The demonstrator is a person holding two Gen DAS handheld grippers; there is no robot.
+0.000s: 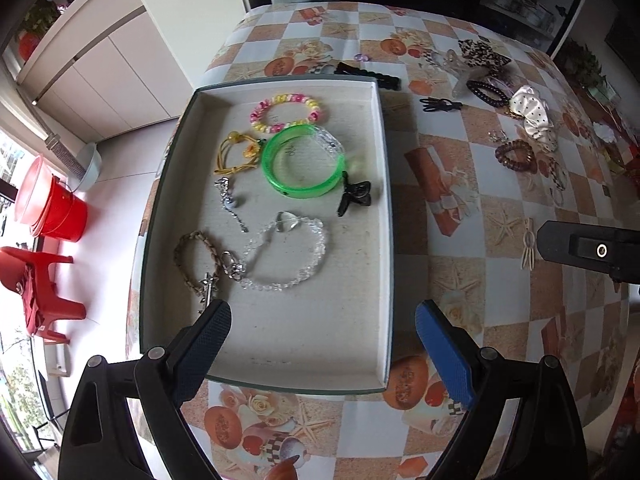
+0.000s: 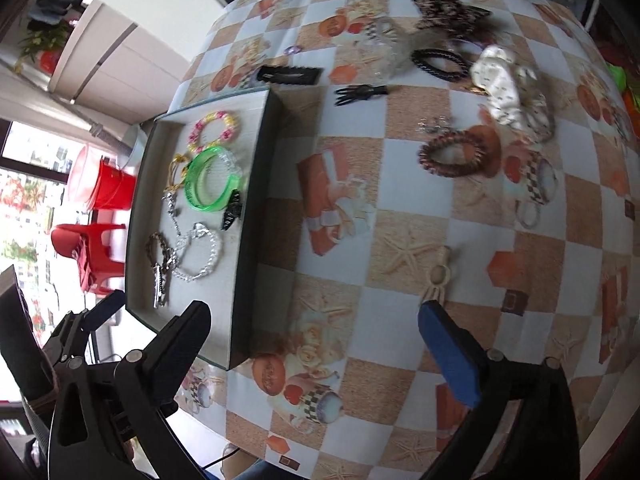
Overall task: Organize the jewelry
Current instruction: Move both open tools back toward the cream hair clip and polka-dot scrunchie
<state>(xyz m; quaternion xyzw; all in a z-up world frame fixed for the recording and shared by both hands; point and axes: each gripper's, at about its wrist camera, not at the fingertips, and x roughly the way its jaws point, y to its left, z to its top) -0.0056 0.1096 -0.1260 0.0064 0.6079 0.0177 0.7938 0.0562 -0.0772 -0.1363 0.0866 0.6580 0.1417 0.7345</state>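
Tray (image 1: 384, 216), frame centre: green bangle (image 1: 302, 162), clear bead bracelet (image 1: 286, 256), pink-yellow bracelet (image 1: 288, 114), black clip (image 1: 356, 196). My left tool (image 1: 322, 338) and right tool (image 2: 314, 330): wide open, empty.

A checkered tablecloth (image 1: 460, 148) printed with starfish, melons and roses covers the table. On the floor at about nine o'clock in the left wrist view stand a red bucket (image 1: 64, 216) and a red plastic chair (image 1: 38, 292). Pale cabinets (image 1: 104, 60) fill the ten o'clock area, with a potted plant (image 1: 34, 26) on top.
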